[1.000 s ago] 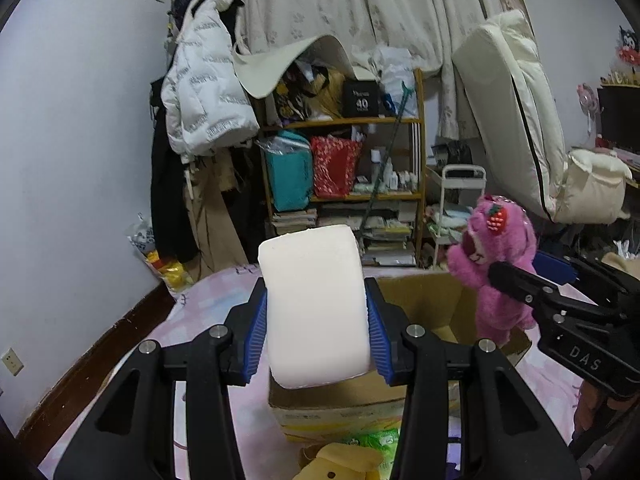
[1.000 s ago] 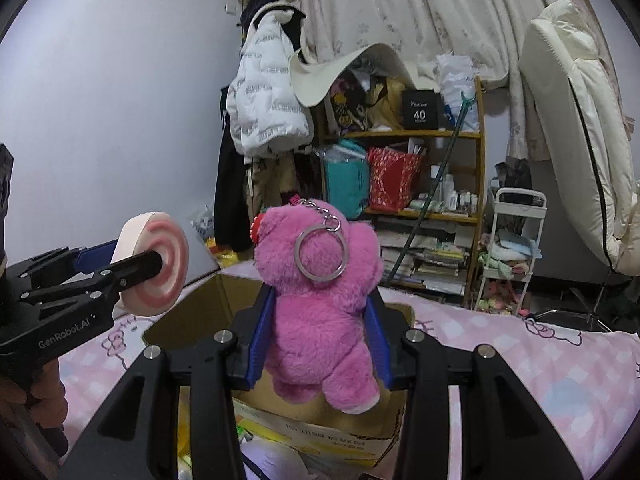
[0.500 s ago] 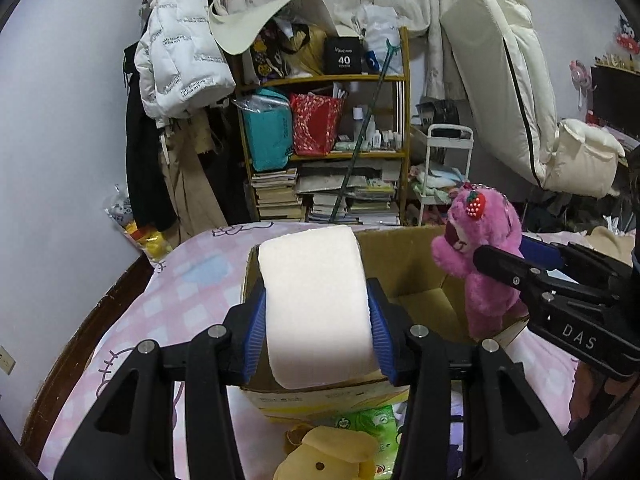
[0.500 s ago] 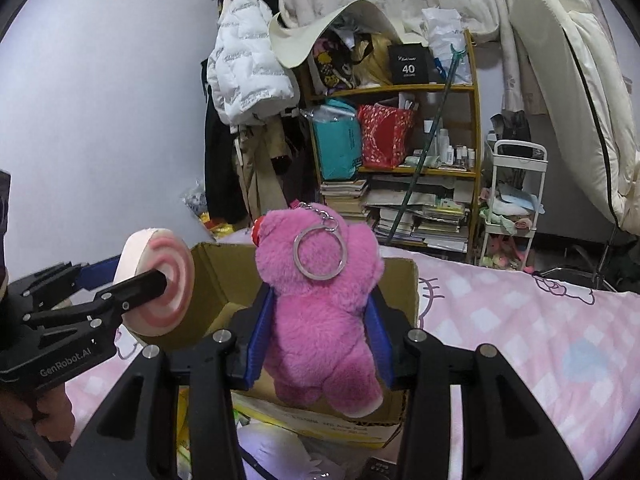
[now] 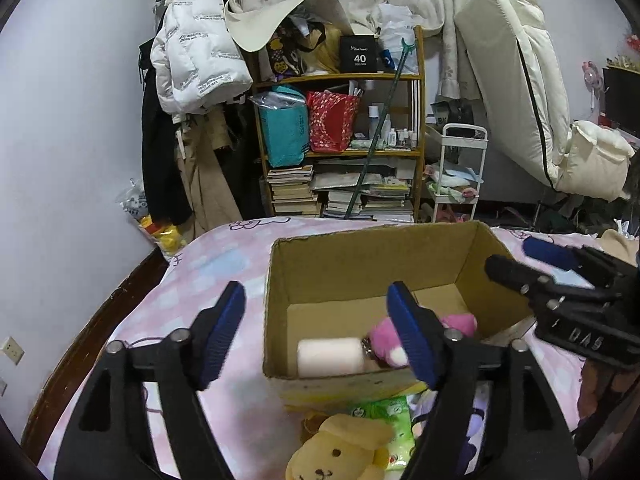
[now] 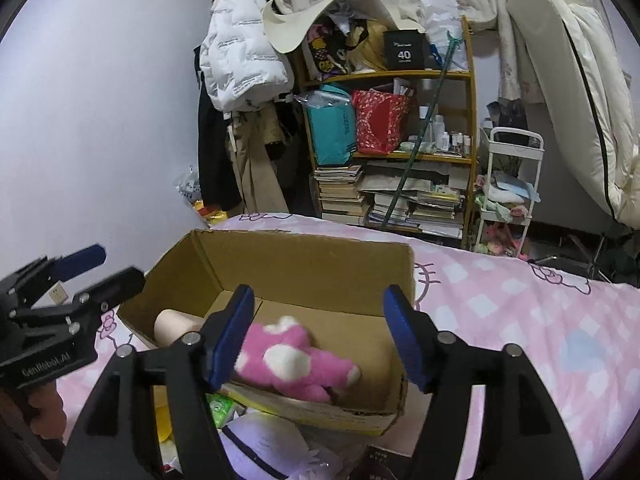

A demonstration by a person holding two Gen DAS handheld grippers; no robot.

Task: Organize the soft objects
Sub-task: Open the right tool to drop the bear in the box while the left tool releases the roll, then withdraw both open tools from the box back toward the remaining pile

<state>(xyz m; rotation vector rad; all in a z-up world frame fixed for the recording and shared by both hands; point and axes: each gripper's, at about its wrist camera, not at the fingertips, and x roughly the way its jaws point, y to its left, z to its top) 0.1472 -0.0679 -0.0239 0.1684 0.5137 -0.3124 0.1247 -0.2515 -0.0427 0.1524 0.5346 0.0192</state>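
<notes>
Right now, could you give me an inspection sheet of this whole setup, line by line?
Surface: pink patterned bedsheet.
Job's things: cardboard box holds a pink plush bear and a white roll cushion; the two touch.
Clutter: yellow plush dog and green packet lie in front of the box.
Grippers: left gripper and right gripper, jaws open, empty.
Cables: nothing seen.
Surroundings: crowded bookshelf, white puffer jacket, folded mattress.

Pink plush bear [image 6: 296, 364] lying on its side, beside a pale foam roll [image 5: 330, 357] (both inside the open cardboard box [image 5: 360, 248])
</notes>
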